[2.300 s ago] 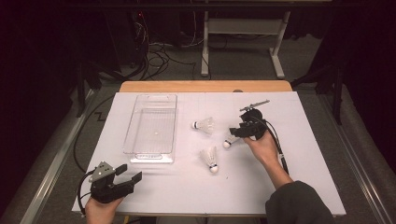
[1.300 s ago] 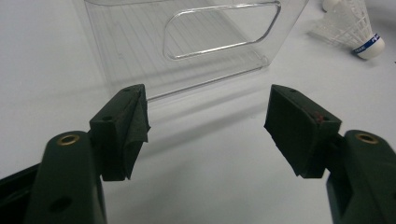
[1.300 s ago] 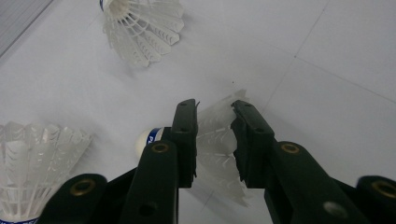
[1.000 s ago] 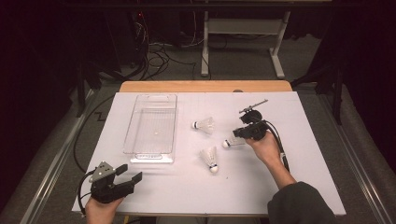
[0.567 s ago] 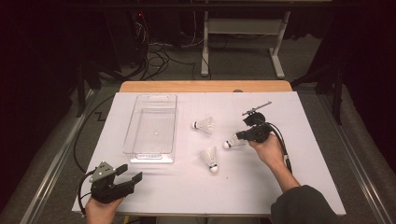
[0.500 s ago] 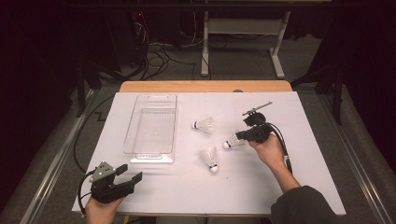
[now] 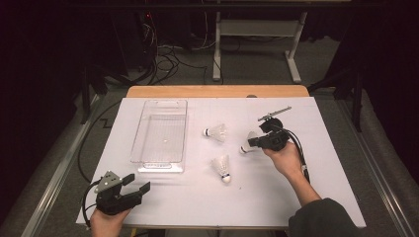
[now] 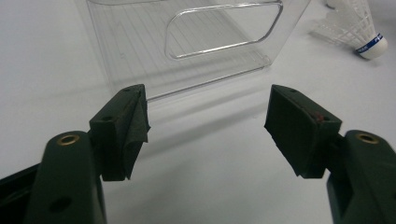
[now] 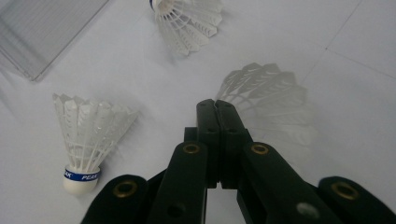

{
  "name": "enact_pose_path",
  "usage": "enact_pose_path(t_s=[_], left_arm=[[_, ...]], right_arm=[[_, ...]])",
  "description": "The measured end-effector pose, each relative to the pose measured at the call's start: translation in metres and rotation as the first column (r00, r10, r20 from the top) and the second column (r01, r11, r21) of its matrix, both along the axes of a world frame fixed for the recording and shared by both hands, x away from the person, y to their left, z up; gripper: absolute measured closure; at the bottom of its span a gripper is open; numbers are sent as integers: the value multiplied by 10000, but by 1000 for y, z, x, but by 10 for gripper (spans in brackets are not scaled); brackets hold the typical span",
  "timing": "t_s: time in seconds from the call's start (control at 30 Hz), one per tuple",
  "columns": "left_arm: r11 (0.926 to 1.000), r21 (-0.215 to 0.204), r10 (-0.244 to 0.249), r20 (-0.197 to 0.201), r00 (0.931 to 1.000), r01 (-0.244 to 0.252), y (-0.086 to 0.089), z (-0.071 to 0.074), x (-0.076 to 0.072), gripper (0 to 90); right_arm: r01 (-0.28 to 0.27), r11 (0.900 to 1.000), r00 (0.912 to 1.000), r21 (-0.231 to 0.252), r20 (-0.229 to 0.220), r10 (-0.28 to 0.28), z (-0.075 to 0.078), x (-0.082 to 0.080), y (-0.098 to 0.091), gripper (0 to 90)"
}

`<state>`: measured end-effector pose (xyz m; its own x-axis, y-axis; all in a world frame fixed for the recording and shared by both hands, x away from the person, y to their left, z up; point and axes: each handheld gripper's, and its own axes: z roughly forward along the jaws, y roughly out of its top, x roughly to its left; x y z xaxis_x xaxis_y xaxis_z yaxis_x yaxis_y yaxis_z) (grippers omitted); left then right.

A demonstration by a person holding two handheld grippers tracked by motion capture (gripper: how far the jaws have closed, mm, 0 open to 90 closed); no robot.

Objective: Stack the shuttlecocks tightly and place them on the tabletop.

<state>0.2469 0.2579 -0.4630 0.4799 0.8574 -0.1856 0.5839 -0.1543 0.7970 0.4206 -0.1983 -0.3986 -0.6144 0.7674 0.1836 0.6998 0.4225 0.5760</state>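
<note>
On the white table's right side, beyond two other shuttlecocks, our right gripper (image 9: 216, 105) has edged over to the shuttlecock (image 9: 266, 91) and sits fully shut at its feather rim, so we judge a pinch begun, though whether a feather is caught we cannot tell.

This looks like a lab or recording studio. A table (image 7: 163, 207) covered in white sheet stands in a dark room hung with black curtains (image 7: 44, 44). Behind the table, loose cables (image 7: 163, 57) lie on a grey carpet (image 7: 247, 69), beside a white metal stand (image 7: 257, 34). Rails (image 7: 54, 182) run along the floor on both sides of the table.
</note>
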Motion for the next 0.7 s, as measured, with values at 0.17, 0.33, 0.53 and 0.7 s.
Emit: enact_pose_path(t_s=[0.17, 0.33, 0.53, 0.7], left_arm=[[10000, -2, 6, 13, 10000, -6, 0, 0, 0, 311], [10000, 37, 48, 38, 10000, -48, 0, 0, 0, 309], [10000, 48, 52, 39, 10000, -52, 0, 0, 0, 310], [10000, 53, 54, 45, 10000, -54, 0, 0, 0, 311]], right_arm=[[116, 9998, 9999, 176, 83, -117, 2, 0, -4, 900], [155, 9994, 9996, 296, 215, -161, 3, 1, -5, 900], [160, 9988, 9990, 456, 405, -178, 6, 4, 0, 900], [249, 9977, 9981, 638, 544, -284, 8, 6, 4, 900]])
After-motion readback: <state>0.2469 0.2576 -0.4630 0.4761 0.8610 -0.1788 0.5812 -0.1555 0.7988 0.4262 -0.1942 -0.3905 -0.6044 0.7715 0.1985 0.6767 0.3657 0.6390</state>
